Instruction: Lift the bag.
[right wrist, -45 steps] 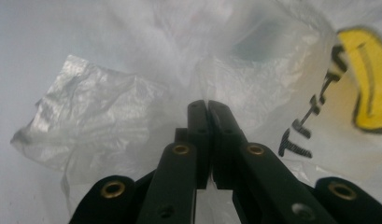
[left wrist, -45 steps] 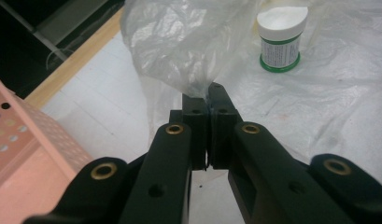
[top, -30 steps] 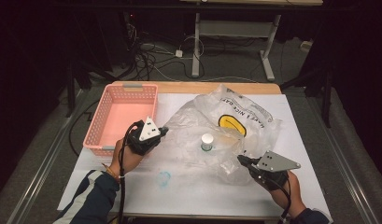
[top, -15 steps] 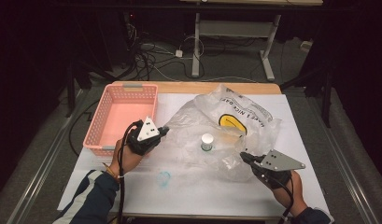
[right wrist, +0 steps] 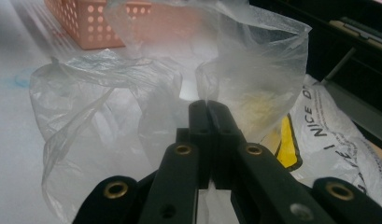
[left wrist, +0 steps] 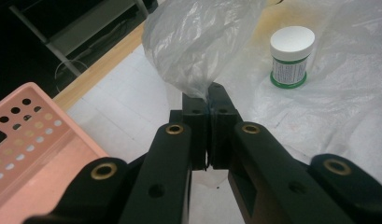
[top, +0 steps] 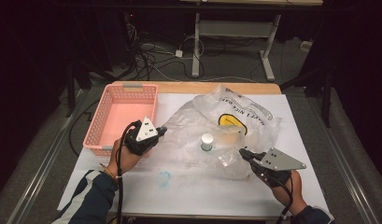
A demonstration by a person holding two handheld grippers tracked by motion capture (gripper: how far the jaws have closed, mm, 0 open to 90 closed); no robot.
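Bag: a clear plastic bag with a yellow print lay crumpled across the middle and far right of the table, its film lifted at two edges.
Jar: a small white-capped jar with a green band stood upright amid the bag's film, near the table's centre.
Left gripper: the left gripper was clamped shut on the bag's left edge, close to the basket's near right corner; the film rose in a bunched fold from between its jaws.
Right gripper: the right gripper was closed on the bag's near right edge, toward the table's right side.
Left hand pose: the left hand came up from the near edge, sleeve striped, with the gripper pointing right toward the bag.
Right hand pose: the right hand rose from the near right corner, its gripper angled left and away.
Basket: a pink perforated basket sat at the table's far left corner, well apart from the jar.
Left gripper view: it showed the jar's label and the film pinched tight between the pads.
Right gripper view: it showed the bag held up as a hollow pouch, with the black lettering beside the yellow print.
Blue mark: a small blue smudge lay on the table near the front edge.
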